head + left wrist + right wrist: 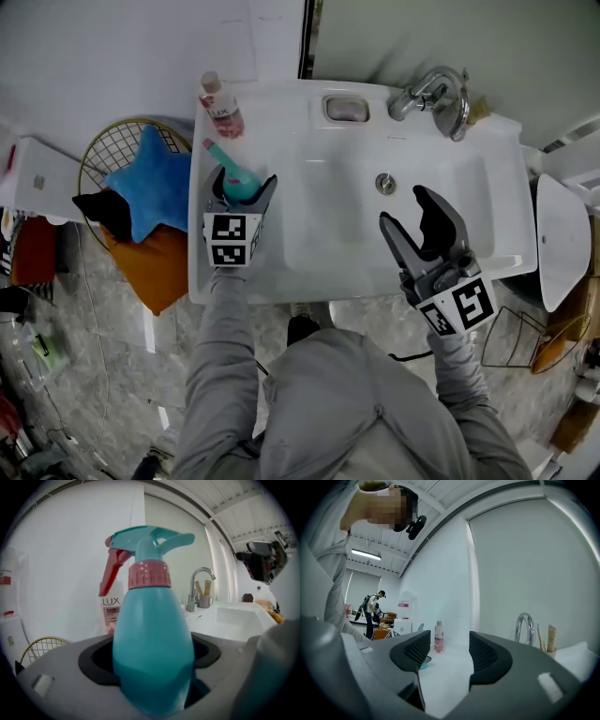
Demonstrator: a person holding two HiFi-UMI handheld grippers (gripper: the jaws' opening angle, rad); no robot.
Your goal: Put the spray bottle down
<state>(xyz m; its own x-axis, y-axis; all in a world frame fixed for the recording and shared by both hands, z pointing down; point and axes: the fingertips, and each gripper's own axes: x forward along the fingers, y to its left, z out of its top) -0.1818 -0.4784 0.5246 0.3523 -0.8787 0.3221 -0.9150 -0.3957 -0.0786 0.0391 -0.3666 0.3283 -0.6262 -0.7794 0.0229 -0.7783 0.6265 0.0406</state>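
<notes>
Grey sleeves (220, 328); left gripper (242, 183) and right gripper (405, 208) grey, with black fingers (412, 651) and black-and-white marker cubes (232, 240)

The spray bottle (152, 658) is glossy plastic, the tap (433, 94) shiny metal.

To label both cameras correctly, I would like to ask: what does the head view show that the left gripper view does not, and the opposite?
Only the head view: the open right claw, the soap dish, the drain, the blue star cushion. Only the left gripper view: the camera on the person's head. Both: the teal spray bottle held in the left claw, the LUX bottle, the faucet.
</notes>
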